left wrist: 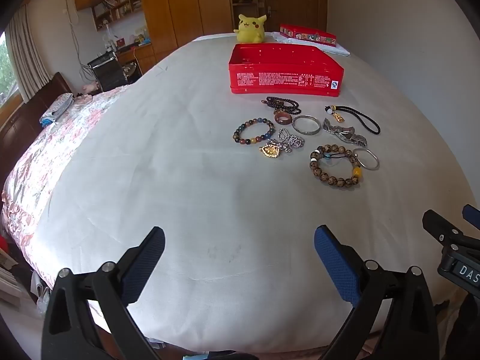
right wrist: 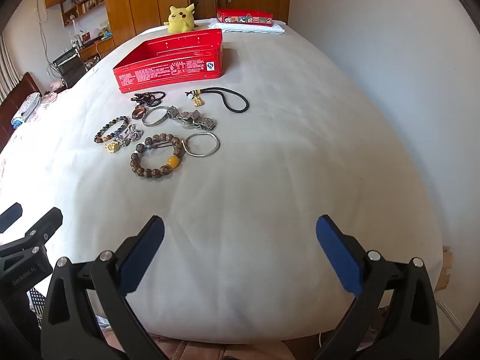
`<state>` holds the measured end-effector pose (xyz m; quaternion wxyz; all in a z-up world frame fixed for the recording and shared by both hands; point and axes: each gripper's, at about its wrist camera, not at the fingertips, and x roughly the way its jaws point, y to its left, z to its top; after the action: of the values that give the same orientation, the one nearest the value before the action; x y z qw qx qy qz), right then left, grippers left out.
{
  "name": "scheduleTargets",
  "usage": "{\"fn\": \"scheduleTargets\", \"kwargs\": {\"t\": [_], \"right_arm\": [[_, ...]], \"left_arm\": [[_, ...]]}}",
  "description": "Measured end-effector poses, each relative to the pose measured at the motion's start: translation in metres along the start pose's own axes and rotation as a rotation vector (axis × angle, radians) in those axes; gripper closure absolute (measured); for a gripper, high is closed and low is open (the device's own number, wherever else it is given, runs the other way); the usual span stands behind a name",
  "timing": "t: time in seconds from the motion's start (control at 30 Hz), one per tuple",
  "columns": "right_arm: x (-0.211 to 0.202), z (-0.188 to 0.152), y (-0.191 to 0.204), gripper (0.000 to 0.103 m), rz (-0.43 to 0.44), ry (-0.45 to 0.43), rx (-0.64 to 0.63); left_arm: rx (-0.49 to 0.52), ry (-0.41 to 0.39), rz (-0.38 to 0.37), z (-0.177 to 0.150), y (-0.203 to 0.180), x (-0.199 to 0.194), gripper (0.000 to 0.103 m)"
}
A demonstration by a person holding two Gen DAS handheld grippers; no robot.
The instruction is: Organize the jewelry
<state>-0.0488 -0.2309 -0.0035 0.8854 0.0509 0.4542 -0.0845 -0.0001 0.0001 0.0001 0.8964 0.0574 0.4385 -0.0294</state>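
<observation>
**Grippers poised before jewelry on bed**

Left gripper [left wrist: 239, 237] and right gripper [right wrist: 240, 228] hover spread wide, holding nothing, over a white bedsheet [right wrist: 270, 180]. Beyond lie bracelets and necklaces, including a brown beaded bracelet [right wrist: 157, 156], before an open red tin [right wrist: 168, 70].

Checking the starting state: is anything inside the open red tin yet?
The red tin shows only bare red inner walls in both views; no jewelry is visible inside. Its front wall hides the floor, so I cannot confirm it is empty. Both grippers are open.

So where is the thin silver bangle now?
The thin silver bangle lies on the bed, touching the right side of the brown bead bracelet, just in front of the metal watch.
</observation>
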Motion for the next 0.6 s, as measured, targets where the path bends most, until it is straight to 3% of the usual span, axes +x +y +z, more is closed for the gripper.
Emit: {"fn": "scheduleTargets", "kwargs": {"t": [0.6], "right_arm": [[0.0004,0.0016,-0.0005,0.003,0.002,0.000,0.001]], "left_arm": [[0.003,0.001,-0.001,0.0004,0.0014,0.0005,0.004]]}}
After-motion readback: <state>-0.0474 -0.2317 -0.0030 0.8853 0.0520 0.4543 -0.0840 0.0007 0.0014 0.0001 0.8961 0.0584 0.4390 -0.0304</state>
